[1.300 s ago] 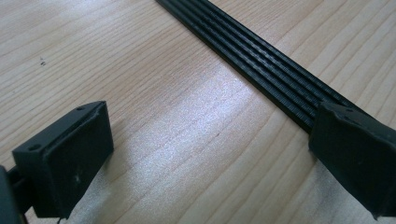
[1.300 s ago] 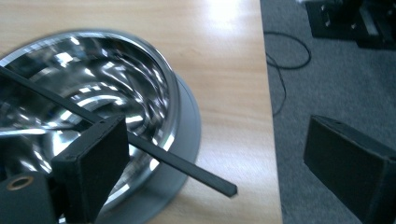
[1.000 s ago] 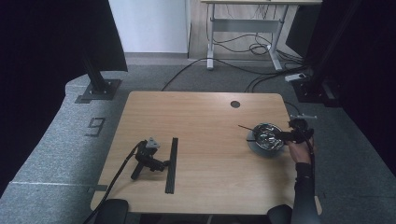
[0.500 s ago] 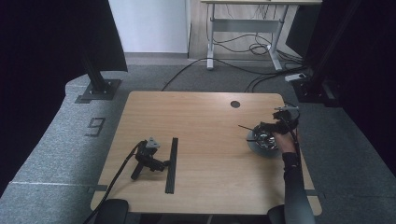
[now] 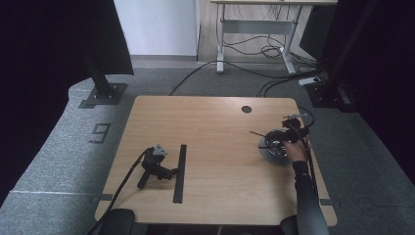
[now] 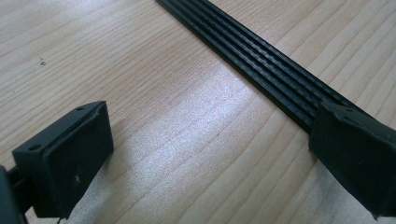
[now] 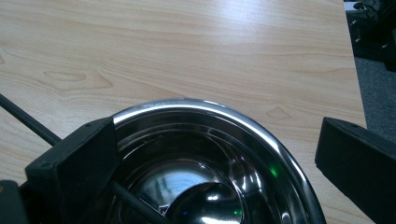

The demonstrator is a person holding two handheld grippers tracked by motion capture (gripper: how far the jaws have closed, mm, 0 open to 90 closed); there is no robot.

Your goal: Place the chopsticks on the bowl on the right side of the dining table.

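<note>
While your right gripper (image 7: 215, 154) hangs w/ jaws spread wide over the shiny round steel bowl (image 5: 274, 145) at the wooden table's (image 5: 215, 127) right edge, risk is clear: clip the rim and the bowl skids or tips, flinging out the thin black-handled utensil (image 7: 28, 122) inside. Left gripper (image 5: 155, 166) lies unheld, jaws apart, beside the black ribbed strip (image 6: 261, 65).

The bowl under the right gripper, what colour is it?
Shiny silver metal; the bowl shows best in the right gripper view.
</note>
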